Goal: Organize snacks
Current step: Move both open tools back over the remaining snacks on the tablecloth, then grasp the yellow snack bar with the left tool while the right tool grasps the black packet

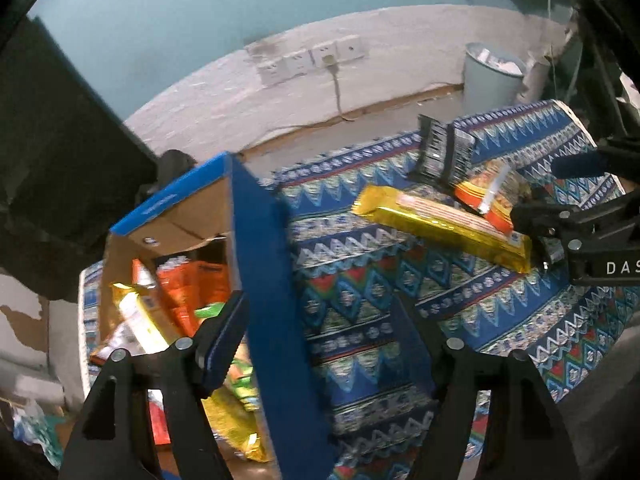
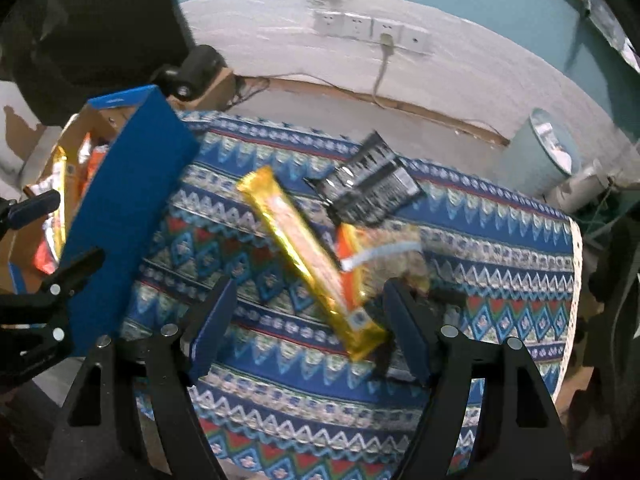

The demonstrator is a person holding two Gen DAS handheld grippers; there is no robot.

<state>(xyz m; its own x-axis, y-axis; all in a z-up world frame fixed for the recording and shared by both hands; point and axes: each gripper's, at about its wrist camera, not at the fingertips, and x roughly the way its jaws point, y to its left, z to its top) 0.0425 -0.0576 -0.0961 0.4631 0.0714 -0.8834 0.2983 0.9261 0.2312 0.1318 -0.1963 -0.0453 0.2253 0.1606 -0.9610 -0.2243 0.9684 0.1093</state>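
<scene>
While both pairs of tongs hang above the patterned surface (image 2: 500, 236), each stands wide with nothing gripped. The left tongs (image 1: 320, 332) straddle the blue wall of the cardboard box (image 1: 260, 264) at the surface's left edge, one finger inside over the orange and yellow packets (image 1: 180, 296) lying there. The right tongs (image 2: 308, 324) hover over the near end of the gold snack bar (image 2: 304, 256), which lies slantwise mid-surface. An orange snack pouch (image 2: 376, 252) touches the bar's far side, and two black packets (image 2: 368, 188) lie beyond, toward the far edge.
</scene>
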